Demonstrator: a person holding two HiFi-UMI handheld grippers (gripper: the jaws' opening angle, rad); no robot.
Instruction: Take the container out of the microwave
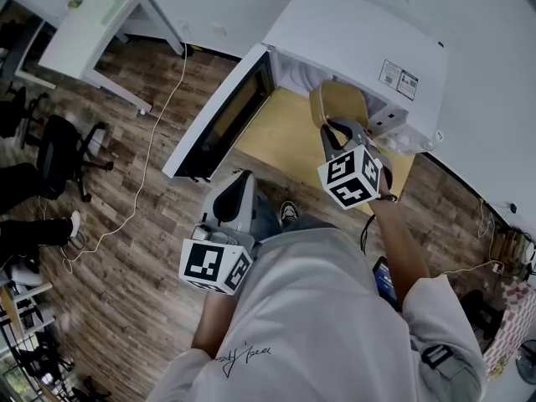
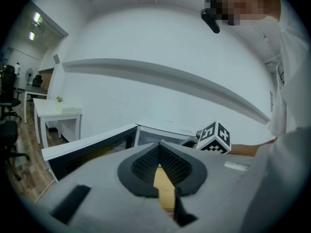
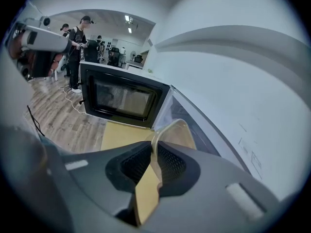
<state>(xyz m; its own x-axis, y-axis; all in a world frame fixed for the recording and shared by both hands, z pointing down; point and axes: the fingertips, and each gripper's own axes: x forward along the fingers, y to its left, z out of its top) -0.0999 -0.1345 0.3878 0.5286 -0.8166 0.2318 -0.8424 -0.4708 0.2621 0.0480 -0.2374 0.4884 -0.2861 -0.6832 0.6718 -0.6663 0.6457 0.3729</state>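
Observation:
A white microwave stands on a wooden table with its door swung wide open to the left. A clear plastic container hangs at the mouth of the oven, just in front of the cavity. My right gripper is shut on its near rim. In the right gripper view the thin clear wall of the container is pinched between the ribbed pads, with the door beyond. My left gripper is shut and holds nothing, low by the person's body, off the table's front-left edge. Its tips meet.
A white desk stands at the back left, with a black office chair beside it. A white cable trails over the wood floor. People stand far back in the room. The open door blocks the table's left side.

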